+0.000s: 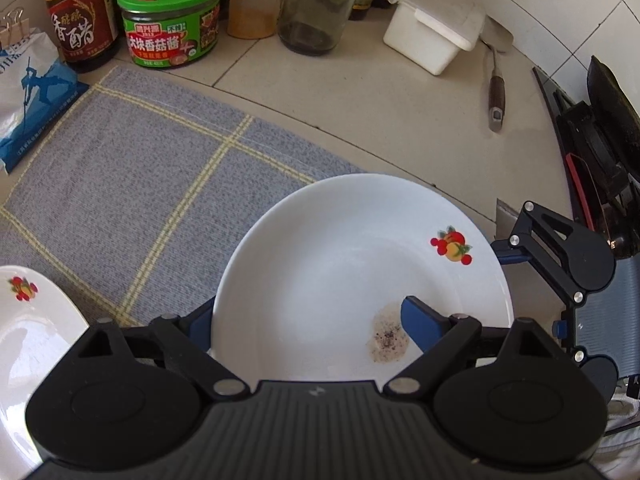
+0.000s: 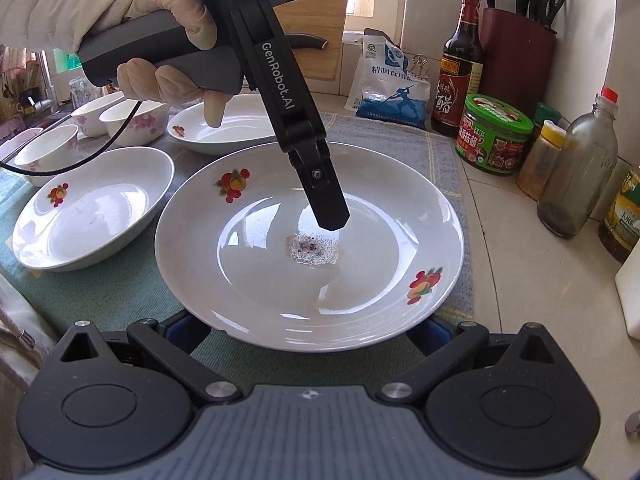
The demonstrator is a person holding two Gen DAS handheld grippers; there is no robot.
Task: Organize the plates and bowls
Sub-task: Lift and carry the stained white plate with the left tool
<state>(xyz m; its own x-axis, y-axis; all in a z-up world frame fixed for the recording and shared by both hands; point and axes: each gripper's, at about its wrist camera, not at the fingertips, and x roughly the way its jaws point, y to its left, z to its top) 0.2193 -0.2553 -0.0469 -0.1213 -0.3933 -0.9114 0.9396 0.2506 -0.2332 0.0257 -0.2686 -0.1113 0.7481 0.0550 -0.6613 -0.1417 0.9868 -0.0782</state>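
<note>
Left gripper [image 1: 312, 320], held in a gloved hand [image 2: 160, 40], clamped partway open on the rim of a white plate [image 1: 340, 248]: one blue finger [image 1: 420, 322] lay inside the dish beside a brown stain [image 1: 387, 340], the other passed under the rim. Right gripper [image 2: 316, 332], fingers spread either side of the same plate's near edge; whether its pads touched the rim could not be told. Plate, fruit decals on the rim, positioned over a grey checked cloth [image 1: 140, 184] on the bench [image 1: 380, 100]. Second white dish [image 2: 92, 208], just beside the plate on its left; third dish [image 2: 224, 128] behind. Three small flowered bowls [image 2: 132, 118], grouped at the far left. Green-lidded jar [image 1: 172, 16], dark sauce bottle [image 1: 76, 16], salt bag [image 1: 28, 92] and white lidded box [image 1: 436, 28], ranged along the tiled wall
</note>
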